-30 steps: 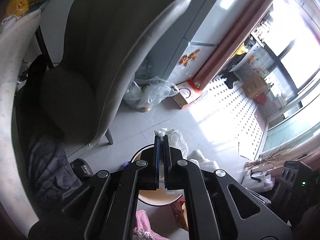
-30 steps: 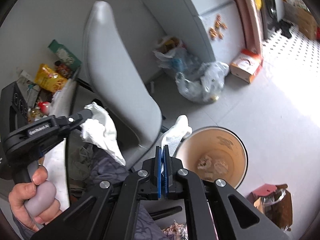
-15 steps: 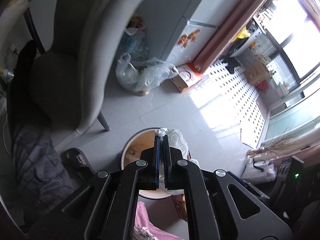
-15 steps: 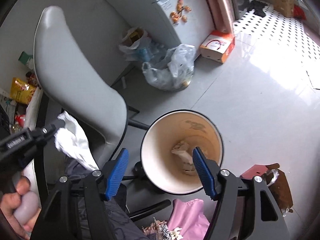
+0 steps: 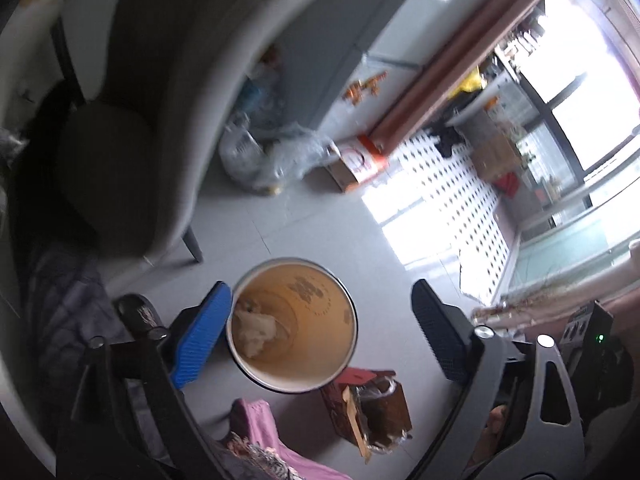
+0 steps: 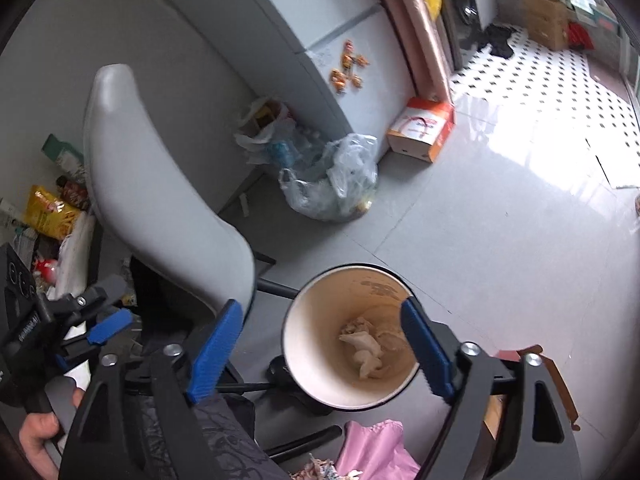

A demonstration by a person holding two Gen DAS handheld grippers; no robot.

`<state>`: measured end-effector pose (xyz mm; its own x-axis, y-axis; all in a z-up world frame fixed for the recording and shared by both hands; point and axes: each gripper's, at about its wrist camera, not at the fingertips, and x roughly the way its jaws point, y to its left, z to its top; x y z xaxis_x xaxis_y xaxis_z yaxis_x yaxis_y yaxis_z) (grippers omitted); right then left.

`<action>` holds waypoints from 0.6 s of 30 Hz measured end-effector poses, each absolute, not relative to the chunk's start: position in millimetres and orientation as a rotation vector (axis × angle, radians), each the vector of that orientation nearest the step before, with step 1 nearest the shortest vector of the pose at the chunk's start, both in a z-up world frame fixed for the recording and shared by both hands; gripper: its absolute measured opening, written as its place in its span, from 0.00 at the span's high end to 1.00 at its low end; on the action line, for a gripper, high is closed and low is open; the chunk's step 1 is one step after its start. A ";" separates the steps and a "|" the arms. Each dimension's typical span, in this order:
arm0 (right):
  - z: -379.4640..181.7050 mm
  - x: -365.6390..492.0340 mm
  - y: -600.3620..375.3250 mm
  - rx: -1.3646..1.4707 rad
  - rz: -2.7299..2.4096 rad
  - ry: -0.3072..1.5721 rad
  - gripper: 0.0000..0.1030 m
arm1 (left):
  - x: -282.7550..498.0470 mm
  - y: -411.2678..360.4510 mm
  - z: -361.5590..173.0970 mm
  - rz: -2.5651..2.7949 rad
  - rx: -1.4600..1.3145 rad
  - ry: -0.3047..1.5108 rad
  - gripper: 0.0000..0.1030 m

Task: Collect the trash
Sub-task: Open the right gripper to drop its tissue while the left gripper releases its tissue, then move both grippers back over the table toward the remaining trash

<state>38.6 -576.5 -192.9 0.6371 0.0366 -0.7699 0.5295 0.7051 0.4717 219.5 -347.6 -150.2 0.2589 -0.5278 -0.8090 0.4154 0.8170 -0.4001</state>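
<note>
Our left gripper (image 5: 320, 332) hangs over the round, cream-walled waste bin (image 5: 320, 376) on the grey tiled floor (image 5: 320, 224), its jaws spreading wide with nothing between the blue pads; we see only the bin's mouth through the gap. Our right gripper (image 6: 322, 350) is likewise opening, empty, and frames the same bin (image 6: 304, 360) from the other side.

Crumpled white tissue paper (image 5: 256, 328) lies at the bottom of the bin, against its left wall in the left wrist view; in the right wrist view the tissue (image 6: 366, 346) sits nearer the middle of the bin floor.

The right wrist view alone shows the left gripper (image 6: 100, 320) from outside, at the left edge, with the hand (image 6: 38, 432) clasping its handle, and beyond it a cluttered tabletop edge with a yellow snack bag (image 6: 48, 216). The left wrist view alone gives us the bright window (image 5: 580, 80) and a brown box stuffed with wrappers (image 5: 372, 412) just beside the bin.

Both views show the grey moulded chair (image 6: 160, 200), a clear plastic bag of rubbish (image 6: 332, 192) by the pale fridge (image 6: 304, 40), an orange-and-white carton (image 6: 422, 128), and pink cloth (image 6: 372, 452) below the bin.
</note>
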 end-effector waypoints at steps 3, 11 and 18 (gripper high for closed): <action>-175.9 44.5 -558.9 0.725 -0.275 0.815 0.07 | 217.7 -325.7 -127.7 -0.609 -0.128 1.083 0.06; -140.0 64.9 -513.5 0.646 -0.198 0.780 0.07 | 213.0 -257.4 -80.3 -0.533 -0.179 0.960 0.06; -109.6 83.5 -470.7 0.594 -0.150 0.761 0.07 | 213.8 -193.7 -52.2 -0.457 -0.216 0.874 0.06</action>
<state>83.5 -470.7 -109.6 0.7224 0.0811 -0.6867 0.3359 0.8268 0.4511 213.8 -193.7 -52.2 0.5536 -0.4698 -0.6876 0.2967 0.8828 -0.3643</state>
